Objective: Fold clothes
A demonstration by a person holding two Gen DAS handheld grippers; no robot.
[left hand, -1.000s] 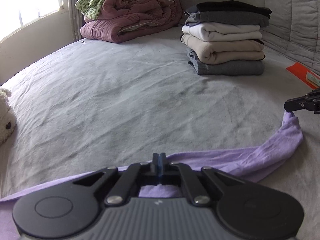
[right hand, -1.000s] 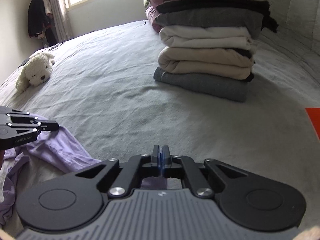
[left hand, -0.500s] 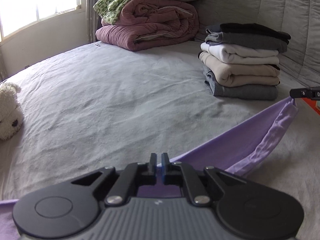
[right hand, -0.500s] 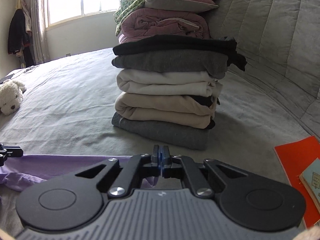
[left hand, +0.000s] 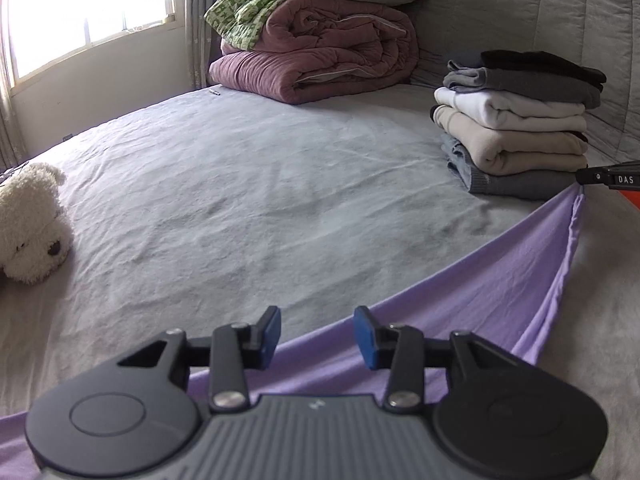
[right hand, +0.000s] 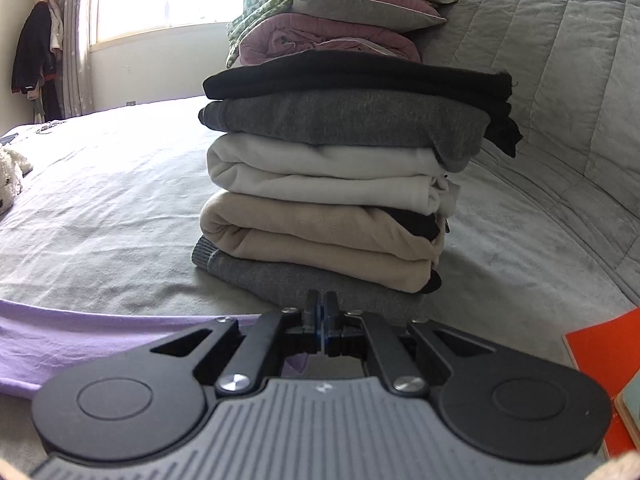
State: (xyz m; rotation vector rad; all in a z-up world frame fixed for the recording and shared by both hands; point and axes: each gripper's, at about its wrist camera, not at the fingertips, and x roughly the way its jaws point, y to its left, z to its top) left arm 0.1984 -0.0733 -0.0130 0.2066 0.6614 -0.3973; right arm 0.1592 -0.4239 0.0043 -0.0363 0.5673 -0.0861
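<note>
A lilac garment (left hand: 460, 304) lies stretched across the grey bed sheet (left hand: 248, 184). My left gripper (left hand: 319, 334) hovers over its near edge. Its jaws are opening, and the blue pads (left hand: 273, 330) stand apart without pressing the cloth that runs beneath them. My right gripper (right hand: 321, 320) is shut on the garment's far corner. In the left wrist view its black tip (left hand: 600, 178) pinches that corner, just in front of the stack. The lilac garment (right hand: 80, 340) trails off to the left in the right wrist view. A stack of folded clothes (right hand: 328, 184) rises just ahead of the right gripper.
A white plush toy (left hand: 28, 224) lies at the left of the bed. A maroon quilt (left hand: 320, 52) with pillows is piled at the back, against a grey quilted headboard (right hand: 540, 60). An orange book (right hand: 600, 356) lies right of the right gripper. Clothes hang by the window (right hand: 36, 52).
The left jaws went from shut on the lilac cloth to apart. The right gripper carried its corner toward the folded stack, and the bunched cloth is now drawn out into a flat band.
</note>
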